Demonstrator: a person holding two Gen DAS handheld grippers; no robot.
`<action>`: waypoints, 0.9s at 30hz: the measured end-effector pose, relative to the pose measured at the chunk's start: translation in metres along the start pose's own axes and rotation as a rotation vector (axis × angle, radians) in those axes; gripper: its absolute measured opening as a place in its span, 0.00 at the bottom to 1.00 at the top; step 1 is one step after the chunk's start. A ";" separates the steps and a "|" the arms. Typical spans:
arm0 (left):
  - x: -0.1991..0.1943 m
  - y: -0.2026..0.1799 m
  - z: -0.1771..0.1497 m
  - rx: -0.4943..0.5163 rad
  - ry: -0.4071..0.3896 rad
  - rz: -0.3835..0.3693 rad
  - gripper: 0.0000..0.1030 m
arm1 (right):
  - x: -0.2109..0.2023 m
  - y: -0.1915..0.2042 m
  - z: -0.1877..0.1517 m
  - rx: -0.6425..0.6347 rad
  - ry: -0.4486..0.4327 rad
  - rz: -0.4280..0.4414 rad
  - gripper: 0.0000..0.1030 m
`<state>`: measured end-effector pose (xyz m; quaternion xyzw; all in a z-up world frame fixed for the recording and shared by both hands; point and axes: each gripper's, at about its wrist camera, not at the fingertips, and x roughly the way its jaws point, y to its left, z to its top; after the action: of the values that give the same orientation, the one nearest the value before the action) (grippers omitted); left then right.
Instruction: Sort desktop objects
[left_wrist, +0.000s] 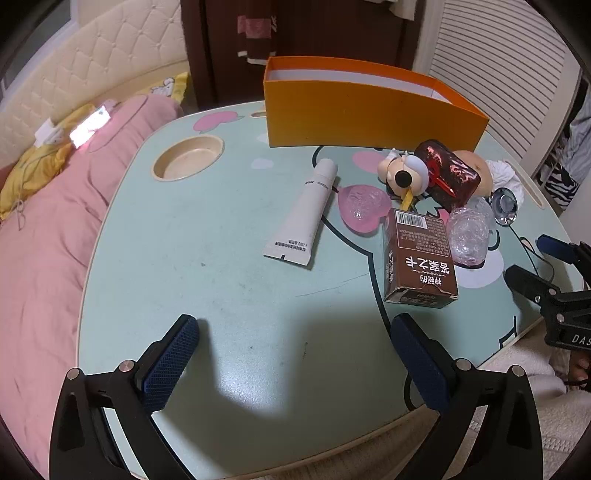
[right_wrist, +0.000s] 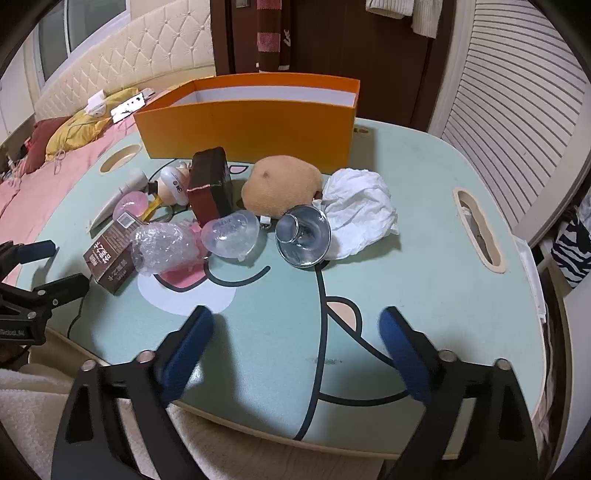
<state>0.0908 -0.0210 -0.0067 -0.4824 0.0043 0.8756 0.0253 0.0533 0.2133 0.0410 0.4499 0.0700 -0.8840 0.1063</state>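
A cluster of objects lies on the mint green table (left_wrist: 229, 280) in front of an orange box (left_wrist: 369, 114) (right_wrist: 251, 125). It holds a white tube (left_wrist: 306, 214), a brown carton (left_wrist: 419, 258) (right_wrist: 109, 258), a dark red block (left_wrist: 448, 173) (right_wrist: 208, 188), a tan plush (right_wrist: 280, 188), crumpled white tissue (right_wrist: 360, 210), a metal funnel-like cup (right_wrist: 303, 234), clear plastic pieces (right_wrist: 231, 232) and a small doll figure (left_wrist: 404, 173). My left gripper (left_wrist: 291, 354) is open and empty over the near table edge. My right gripper (right_wrist: 295, 343) is open and empty, short of the cluster.
A round cup recess (left_wrist: 188, 157) sits at the table's far left and a slot (right_wrist: 478, 229) at its right. A bed with a pink duvet (left_wrist: 55, 229) lies to the left. A slatted door (right_wrist: 517, 110) stands at the right.
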 end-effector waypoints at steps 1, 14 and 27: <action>0.000 0.000 0.000 0.002 -0.002 -0.001 1.00 | 0.001 0.000 0.000 0.001 0.003 0.000 0.96; 0.001 0.002 0.000 0.008 -0.007 -0.005 1.00 | 0.003 -0.002 0.000 -0.006 -0.010 0.003 1.00; 0.000 0.004 0.000 0.011 -0.007 -0.006 1.00 | 0.003 -0.002 0.001 -0.010 -0.007 0.007 1.00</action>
<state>0.0912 -0.0254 -0.0067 -0.4791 0.0074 0.8772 0.0308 0.0502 0.2142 0.0392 0.4465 0.0726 -0.8847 0.1121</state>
